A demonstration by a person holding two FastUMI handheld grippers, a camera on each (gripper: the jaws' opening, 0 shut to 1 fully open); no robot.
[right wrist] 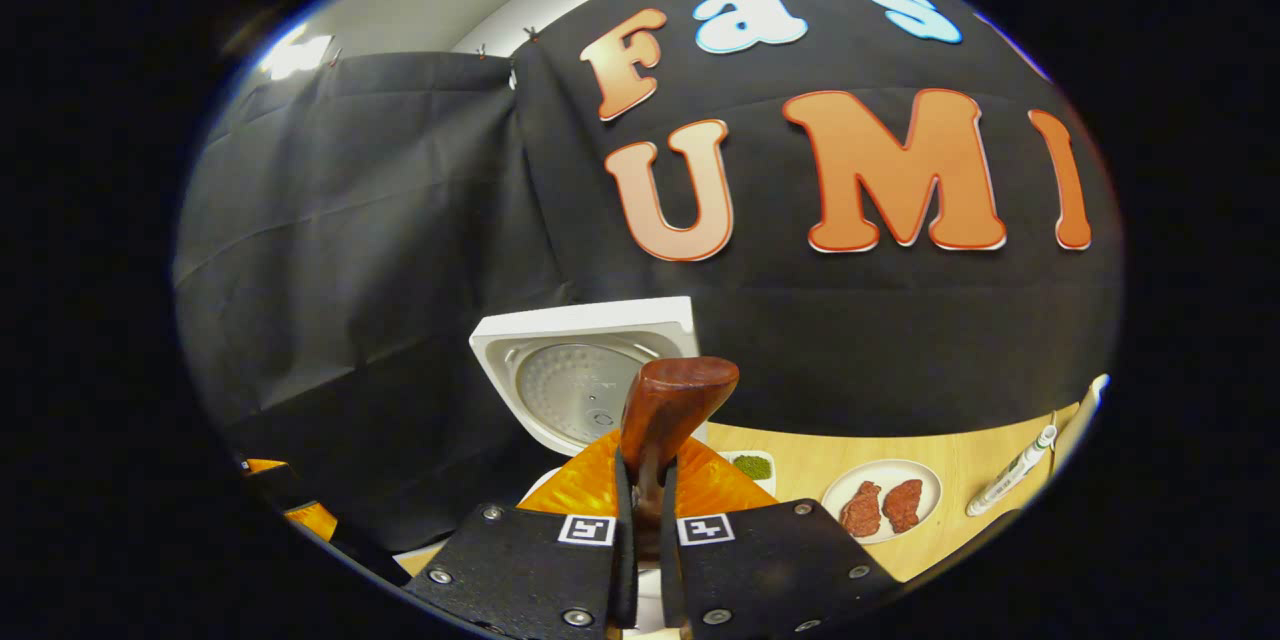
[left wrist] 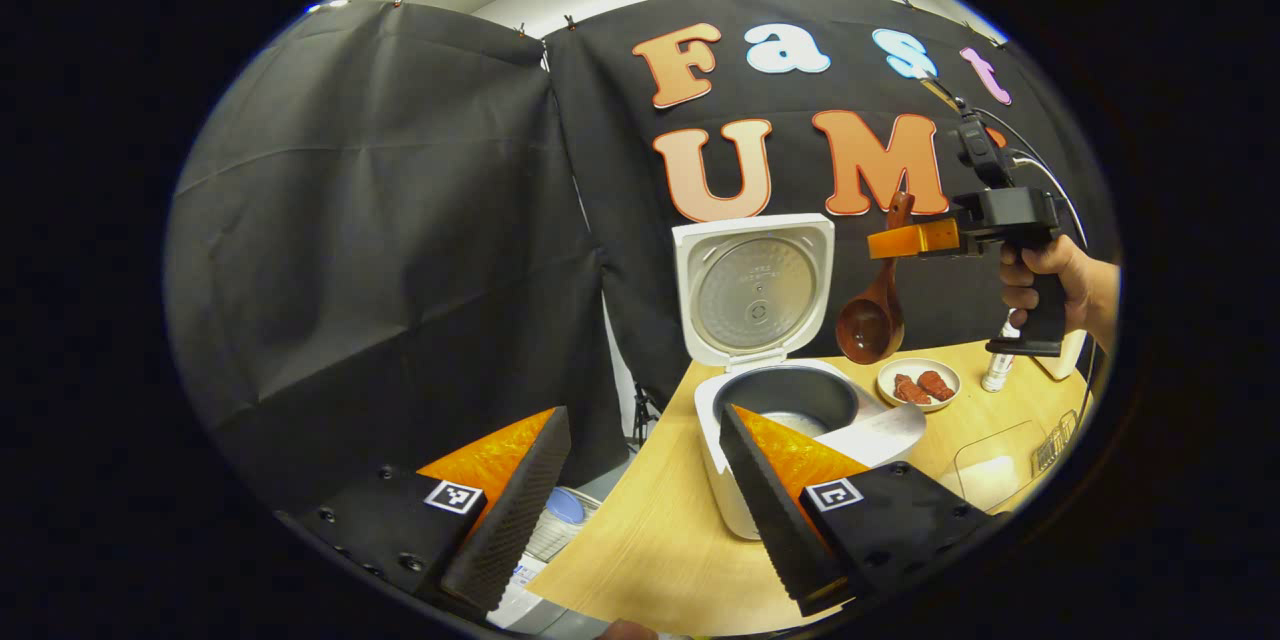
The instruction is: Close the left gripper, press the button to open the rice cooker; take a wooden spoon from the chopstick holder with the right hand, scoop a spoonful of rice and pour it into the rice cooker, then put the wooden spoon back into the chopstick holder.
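The white rice cooker stands open on the wooden table, lid upright, with some white rice in its dark inner pot. My left gripper is open and holds nothing, low in front of the cooker. To the right, a hand holds my right gripper above the table. It is shut on the handle of the wooden spoon, whose bowl hangs down just right of the lid, above the pot's rim. In the right gripper view the gripper clamps the spoon handle, with the cooker lid behind.
A plate of reddish meat pieces sits right of the cooker, seen again as plate. Nearby are a small bottle, a clear container, and a dish of green stuff. The table's left edge drops to the floor.
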